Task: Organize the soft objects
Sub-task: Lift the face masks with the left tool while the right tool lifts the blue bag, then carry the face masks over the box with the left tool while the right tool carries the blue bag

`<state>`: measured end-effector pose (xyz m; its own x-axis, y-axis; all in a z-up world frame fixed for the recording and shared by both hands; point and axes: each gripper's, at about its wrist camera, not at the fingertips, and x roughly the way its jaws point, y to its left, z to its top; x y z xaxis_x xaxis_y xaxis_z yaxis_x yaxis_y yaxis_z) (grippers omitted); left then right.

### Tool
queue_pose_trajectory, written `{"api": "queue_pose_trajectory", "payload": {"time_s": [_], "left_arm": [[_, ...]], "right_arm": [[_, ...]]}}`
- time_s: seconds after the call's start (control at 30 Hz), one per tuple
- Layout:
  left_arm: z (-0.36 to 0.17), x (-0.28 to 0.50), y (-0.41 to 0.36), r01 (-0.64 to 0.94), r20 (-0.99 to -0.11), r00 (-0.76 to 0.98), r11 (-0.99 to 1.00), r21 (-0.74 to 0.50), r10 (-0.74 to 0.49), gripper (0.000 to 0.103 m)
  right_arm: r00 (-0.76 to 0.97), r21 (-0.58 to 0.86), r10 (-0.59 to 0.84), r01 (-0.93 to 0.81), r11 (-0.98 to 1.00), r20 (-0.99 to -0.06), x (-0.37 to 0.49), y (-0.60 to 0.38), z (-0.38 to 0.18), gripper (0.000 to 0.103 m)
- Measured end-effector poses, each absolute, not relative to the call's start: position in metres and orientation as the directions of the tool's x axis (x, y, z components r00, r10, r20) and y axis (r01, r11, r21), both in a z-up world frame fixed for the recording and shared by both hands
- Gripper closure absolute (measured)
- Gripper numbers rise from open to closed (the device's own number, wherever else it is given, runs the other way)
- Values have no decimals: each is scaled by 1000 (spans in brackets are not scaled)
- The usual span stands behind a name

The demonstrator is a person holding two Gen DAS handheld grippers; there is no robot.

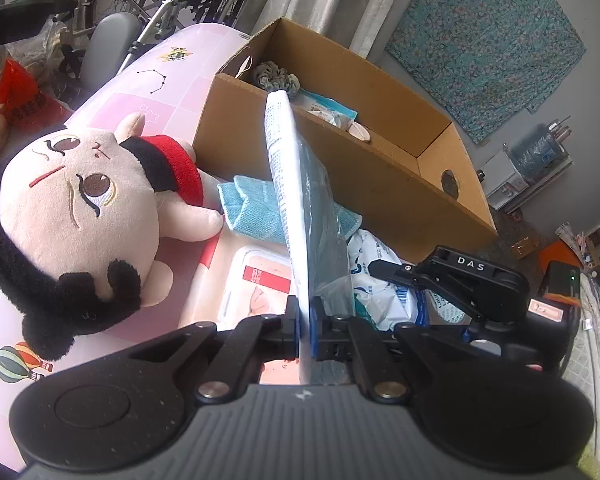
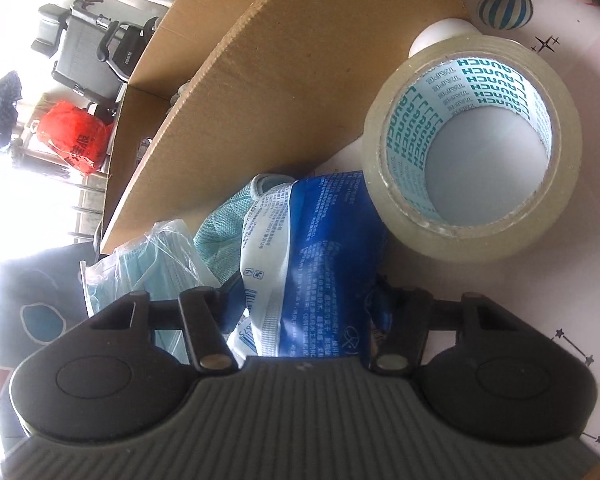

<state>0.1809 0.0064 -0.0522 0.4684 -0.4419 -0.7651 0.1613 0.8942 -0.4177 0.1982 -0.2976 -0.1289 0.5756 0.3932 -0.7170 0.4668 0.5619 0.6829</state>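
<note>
- A pink printed bench (image 1: 168, 80) carries an open cardboard box (image 1: 340, 168), a plush doll (image 1: 72, 208) and a tape roll (image 2: 476, 144).
- The left hand-held gripper (image 1: 306, 320) is clamped on a flat mask packet (image 1: 296, 208), raised edge-on before the box: light, floppy, slick film, best pinched at its sealed edge.
- The right hand-held gripper (image 2: 300, 320) straddles a blue crinkly pack (image 2: 324, 256) beside the box; whether it grips, I cannot tell.
</note>
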Motion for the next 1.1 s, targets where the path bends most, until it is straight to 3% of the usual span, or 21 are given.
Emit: {"api": "queue_pose_trajectory", "payload": {"time_s": [0.43, 0.83, 1.1], "left_arm": [[-13, 161, 8, 189, -722, 506, 877, -441, -472, 98], [65, 182, -1, 301, -597, 583, 829, -471, -551, 98], [82, 271, -37, 351, -545, 580, 790, -503, -605, 98]], "right_arm": [[601, 807, 544, 377, 454, -586, 158, -307, -102, 47], [715, 837, 548, 94, 540, -434, 172, -336, 14, 46], [746, 776, 476, 86, 625, -466, 254, -380, 46, 46]]}}
